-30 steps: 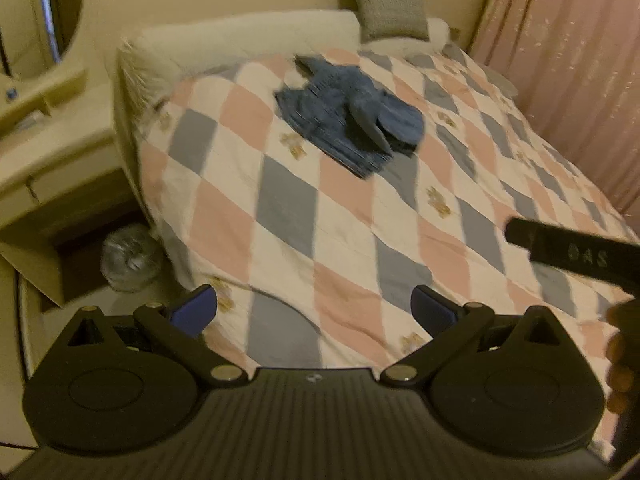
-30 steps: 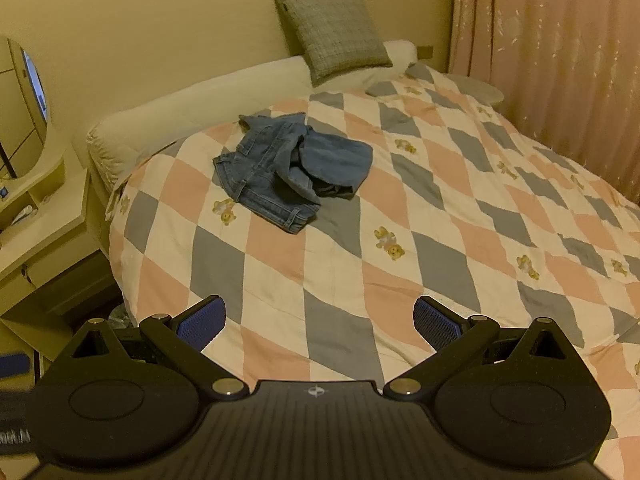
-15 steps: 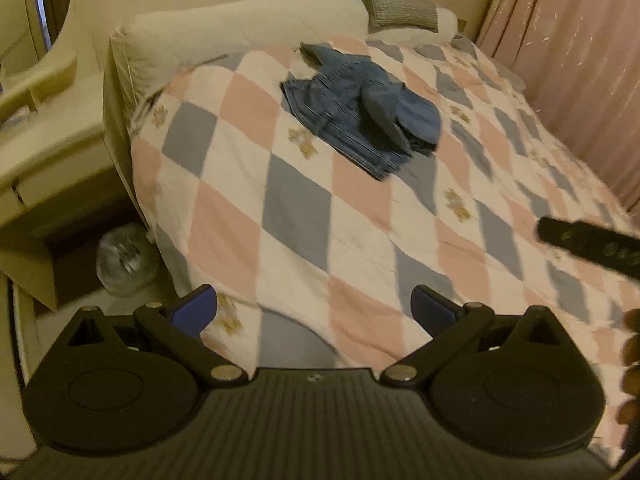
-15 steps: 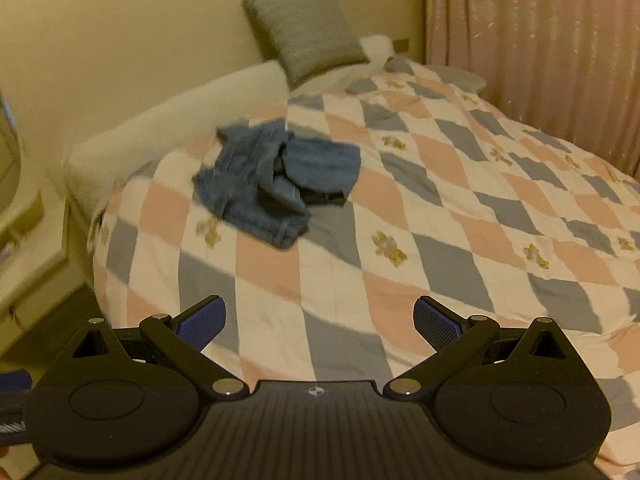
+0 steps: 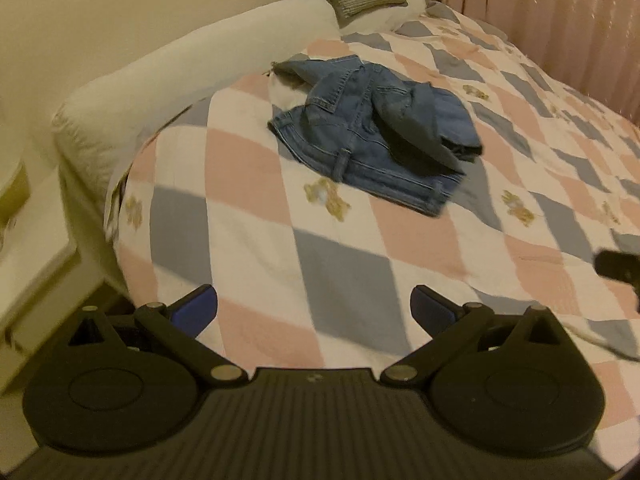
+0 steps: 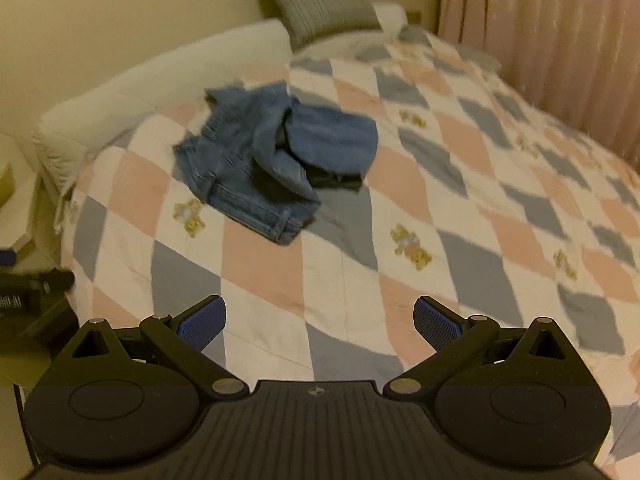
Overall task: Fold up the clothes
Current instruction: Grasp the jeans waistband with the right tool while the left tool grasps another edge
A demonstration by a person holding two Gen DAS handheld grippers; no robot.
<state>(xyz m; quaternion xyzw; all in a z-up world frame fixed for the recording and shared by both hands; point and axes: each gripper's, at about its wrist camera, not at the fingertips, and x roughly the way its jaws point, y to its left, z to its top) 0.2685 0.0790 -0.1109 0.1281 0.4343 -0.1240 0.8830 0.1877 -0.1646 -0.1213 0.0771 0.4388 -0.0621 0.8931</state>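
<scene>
Your left gripper and right gripper hover over the near edge of the bed, fingers spread wide and holding nothing. Farther up the checked quilt lie crumpled denim shorts, with a grey cushion beyond; motion blur hides their folds.

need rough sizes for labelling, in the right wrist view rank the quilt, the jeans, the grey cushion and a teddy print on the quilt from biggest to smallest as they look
1. quilt, fills most of the view
2. jeans
3. grey cushion, smaller than the jeans here, but it lies farther back and is cut off at the top, so its true size is unsure
4. teddy print, clearly smallest
</scene>
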